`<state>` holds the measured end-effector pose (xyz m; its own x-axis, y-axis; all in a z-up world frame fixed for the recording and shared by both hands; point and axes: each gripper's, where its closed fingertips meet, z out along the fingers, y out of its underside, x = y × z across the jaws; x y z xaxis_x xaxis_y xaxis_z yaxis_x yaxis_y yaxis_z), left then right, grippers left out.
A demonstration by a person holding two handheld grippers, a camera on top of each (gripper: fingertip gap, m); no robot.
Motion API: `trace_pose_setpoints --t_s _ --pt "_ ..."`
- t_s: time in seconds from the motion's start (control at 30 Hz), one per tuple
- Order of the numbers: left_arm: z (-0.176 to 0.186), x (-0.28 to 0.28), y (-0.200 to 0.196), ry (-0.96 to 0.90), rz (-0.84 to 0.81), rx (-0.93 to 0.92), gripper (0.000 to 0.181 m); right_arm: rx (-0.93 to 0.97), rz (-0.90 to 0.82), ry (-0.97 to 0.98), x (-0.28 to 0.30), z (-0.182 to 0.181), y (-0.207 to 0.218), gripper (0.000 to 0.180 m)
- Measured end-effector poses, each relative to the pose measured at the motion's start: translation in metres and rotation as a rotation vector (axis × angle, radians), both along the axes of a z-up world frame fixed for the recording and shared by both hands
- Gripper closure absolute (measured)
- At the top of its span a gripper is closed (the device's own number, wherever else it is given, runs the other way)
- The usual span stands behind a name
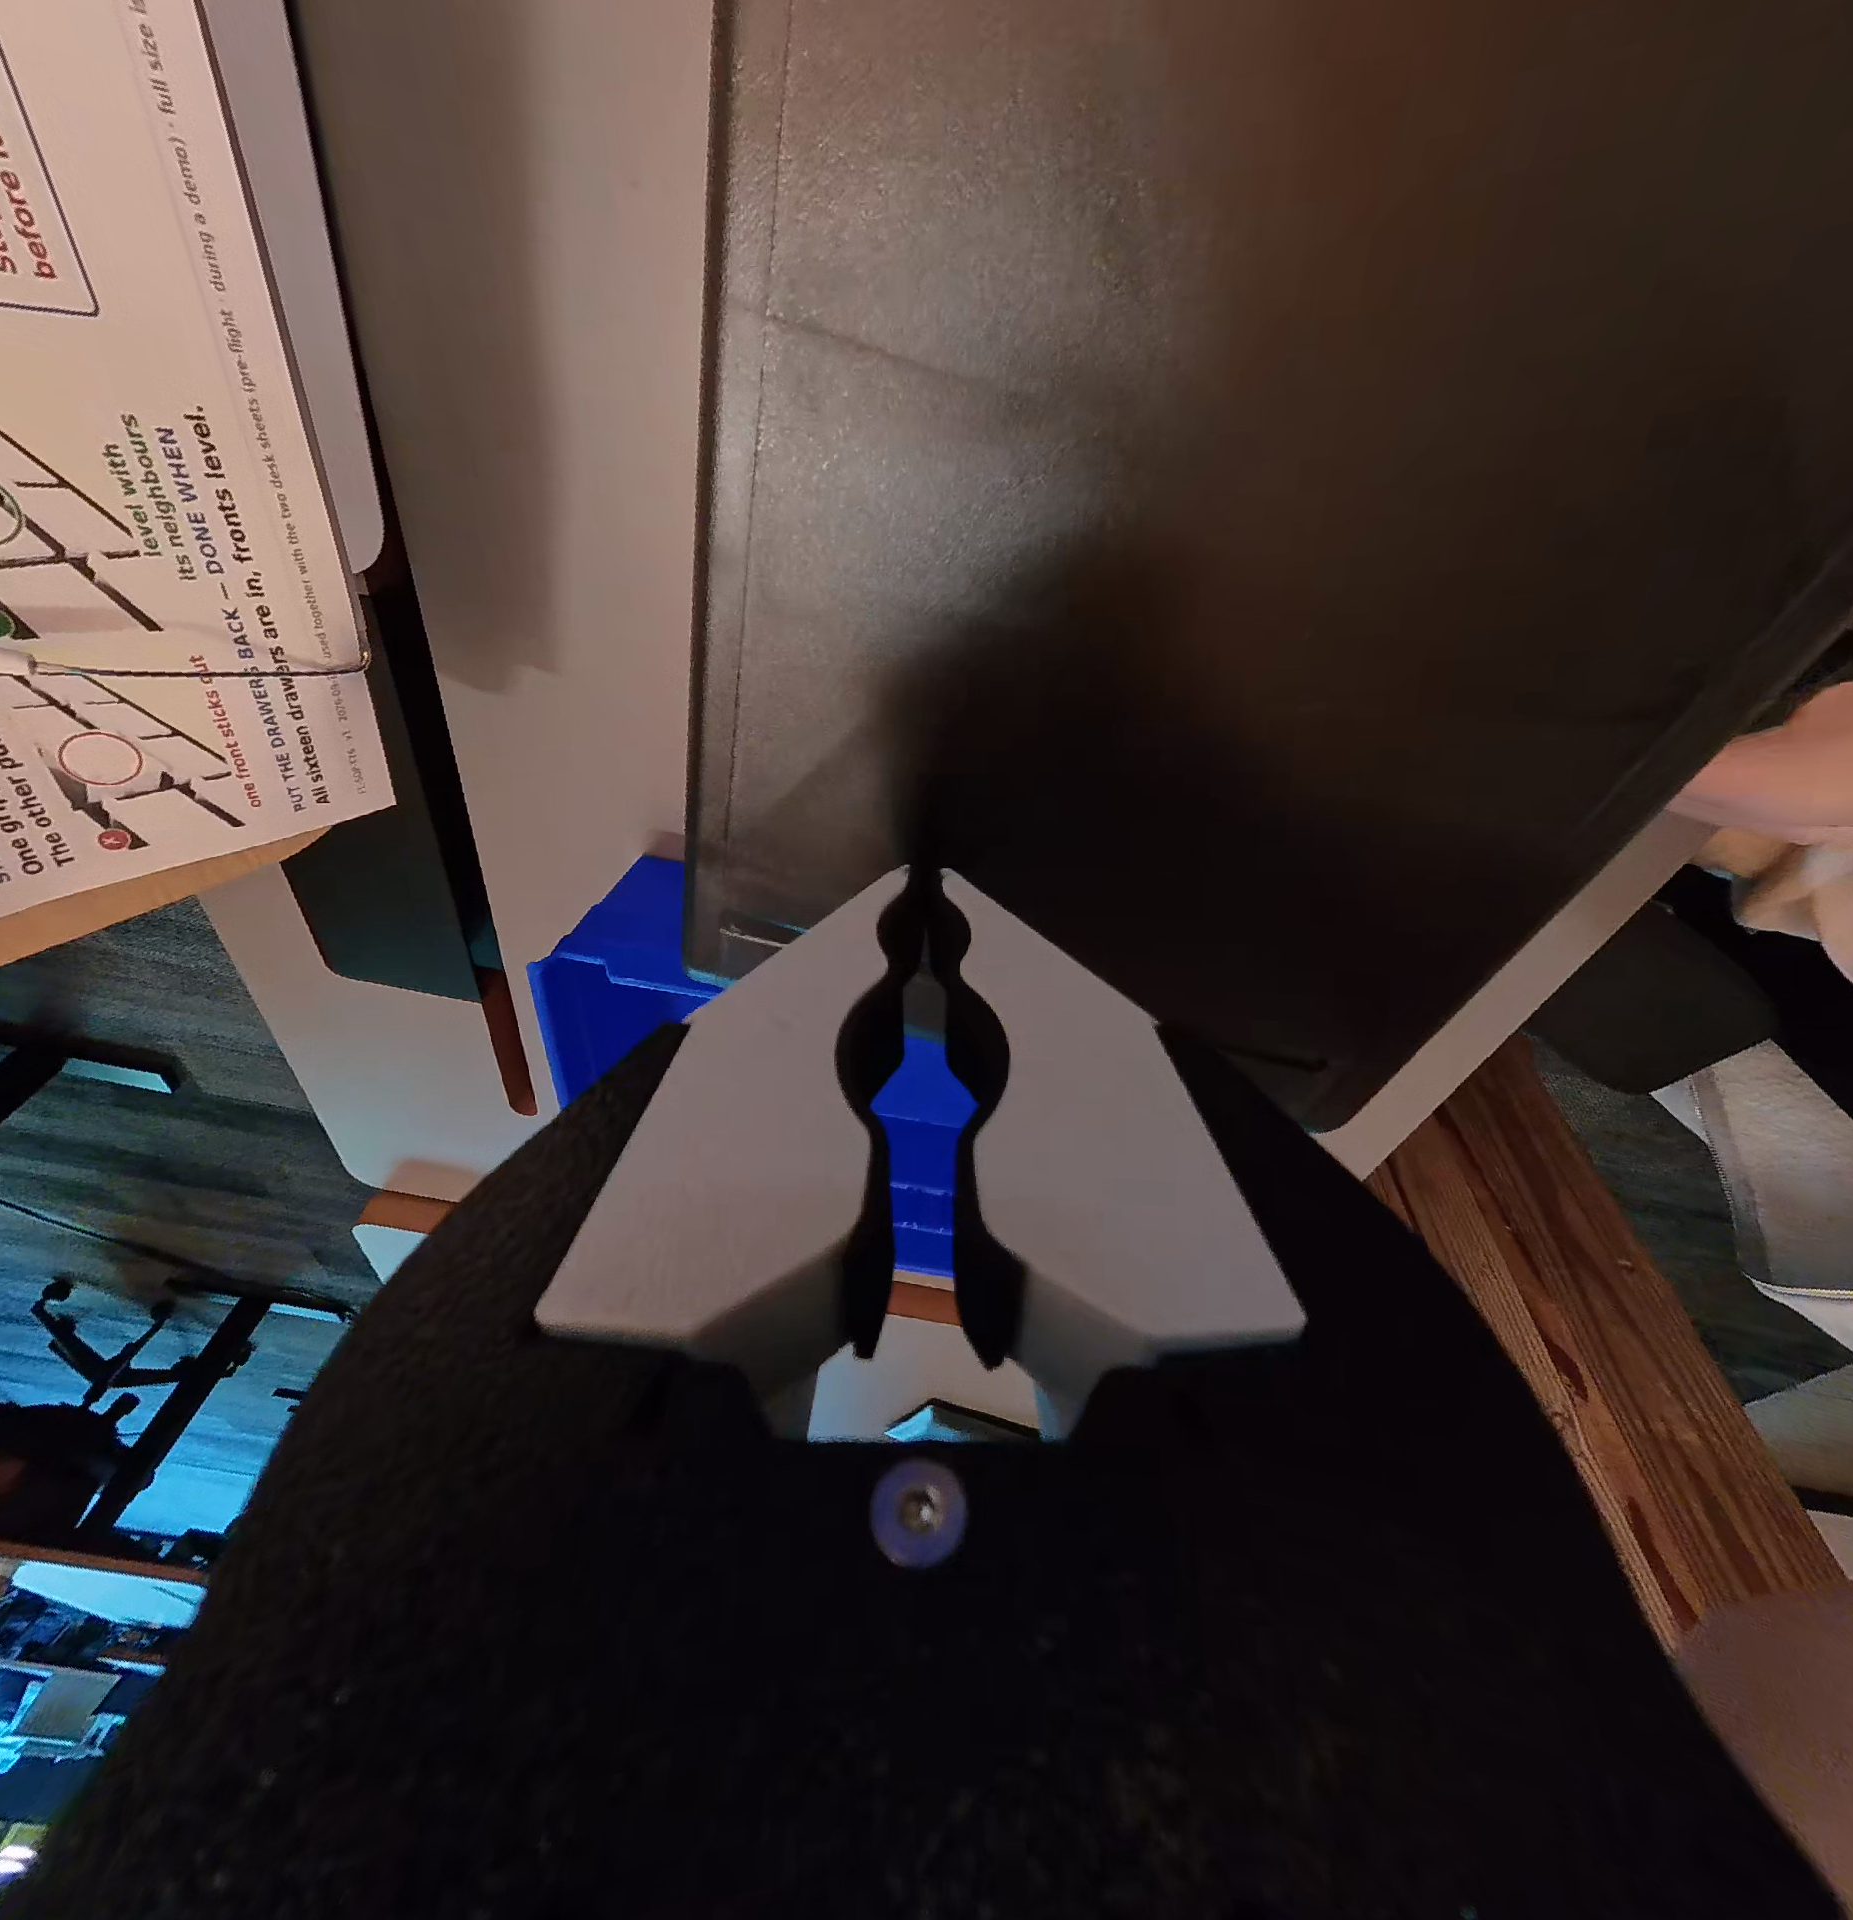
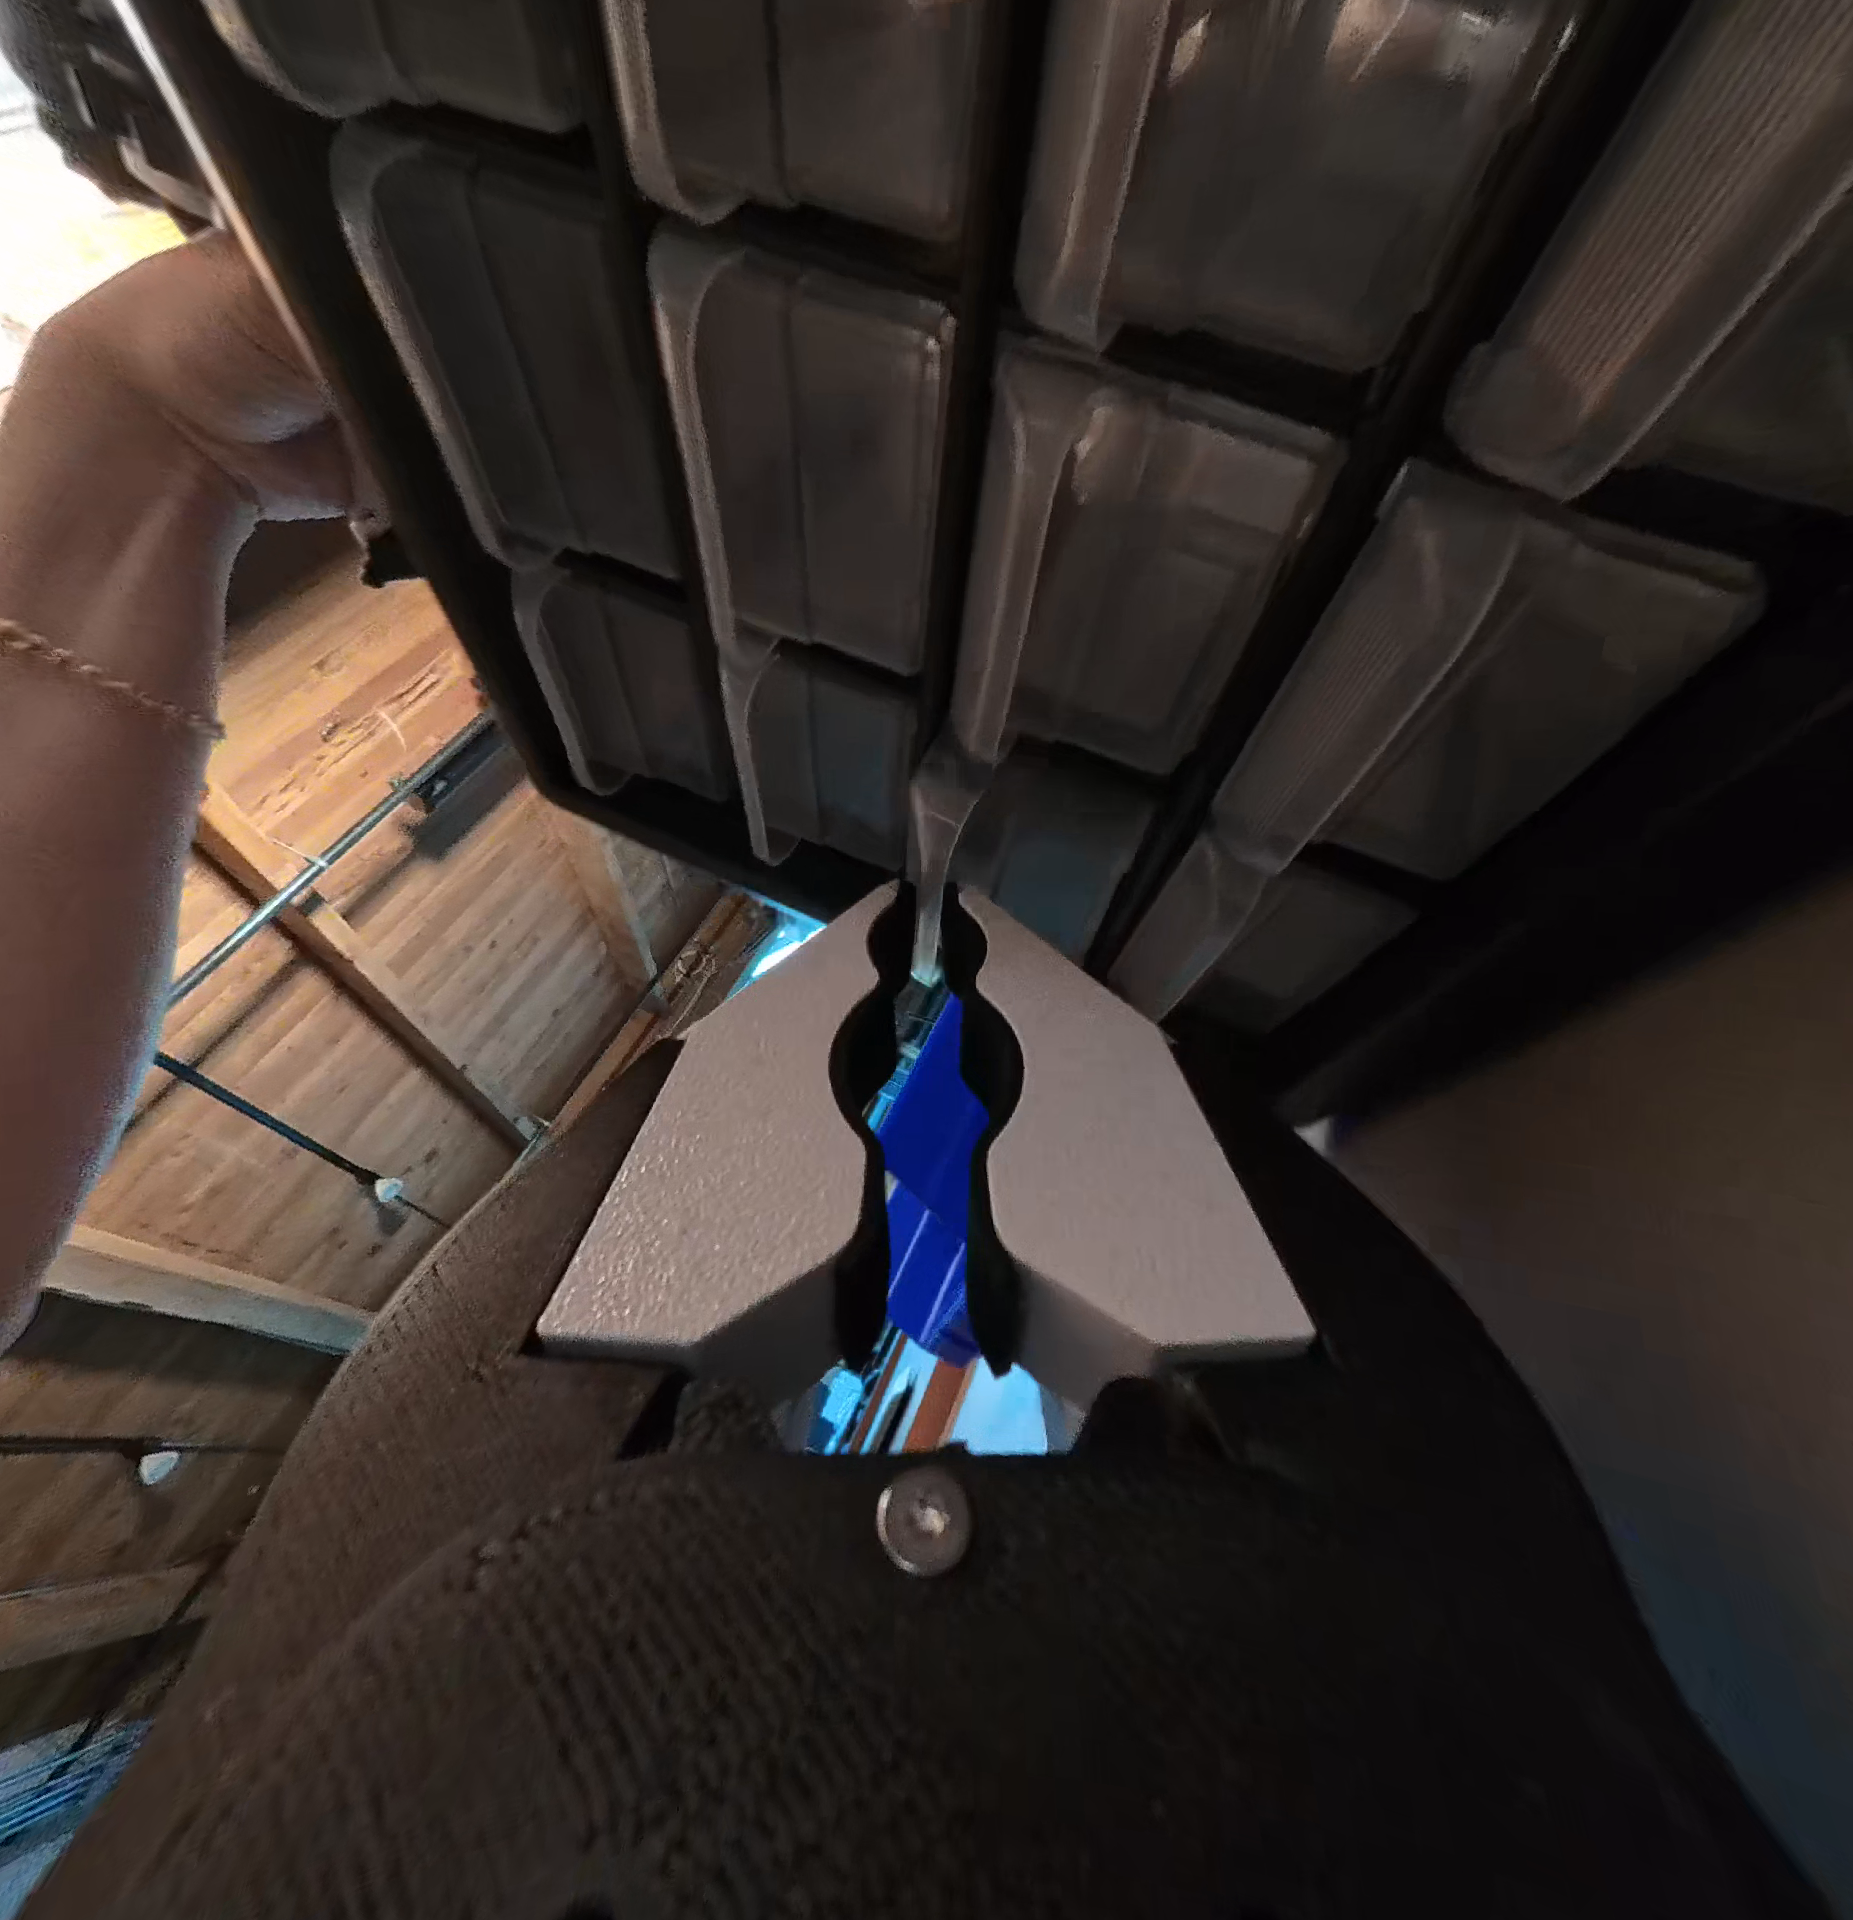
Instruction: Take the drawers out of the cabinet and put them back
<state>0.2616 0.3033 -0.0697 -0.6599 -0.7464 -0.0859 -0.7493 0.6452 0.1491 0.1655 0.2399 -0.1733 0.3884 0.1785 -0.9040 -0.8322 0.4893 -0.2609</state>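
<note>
Right gripper (image 2: 927,914): you have its fingers pressed together on the clear pull tab (image 2: 937,831) of a drawer in the cabinet's edge row, pinching the thin lip right at the tips; that tab is the only part a narrow grip can catch.
Held drawer (image 2: 1026,831): it sits in its slot, front about level with its neighbours, so I judge you are at the start of a pull or the end of a push; I cannot tell which.
Left gripper (image 1: 924,883): its fingers are pressed together with the tips against the dark side wall of the cabinet (image 1: 1213,468); whether they pinch an edge there I cannot tell. It looks placed to brace the cabinet so it does not slide with the drawer.
Blue bin (image 1: 600,997): it lies just beyond the cabinet's corner, near both grippers, probably the place for removed drawers.
Other drawers (image 2: 818,436): all visible ones are seated.
Bare hand (image 2: 174,416): it grips the cabinet's far edge, also steadying it.
Instruction sheet (image 1: 153,468): it lies on the desk, well apart.
</note>
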Motion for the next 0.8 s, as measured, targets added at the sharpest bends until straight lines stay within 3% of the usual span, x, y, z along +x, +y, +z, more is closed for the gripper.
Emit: trace_pose_setpoints --t_s 0.67,0.73,0.8 --pt "0.0 0.0 0.0 0.004 -0.007 0.047 0.181 -0.2 -0.009 -0.19 -0.055 -0.001 -0.049 0.171" --pt "0.0 0.0 -0.001 -0.001 -0.006 0.043 0.181 -0.228 -0.01 -0.213 -0.056 -0.002 -0.052 0.164" --pt "0.0 0.0 -0.001 -0.004 -0.005 0.039 0.181 -0.301 0.003 -0.231 -0.057 -0.008 -0.054 0.142"
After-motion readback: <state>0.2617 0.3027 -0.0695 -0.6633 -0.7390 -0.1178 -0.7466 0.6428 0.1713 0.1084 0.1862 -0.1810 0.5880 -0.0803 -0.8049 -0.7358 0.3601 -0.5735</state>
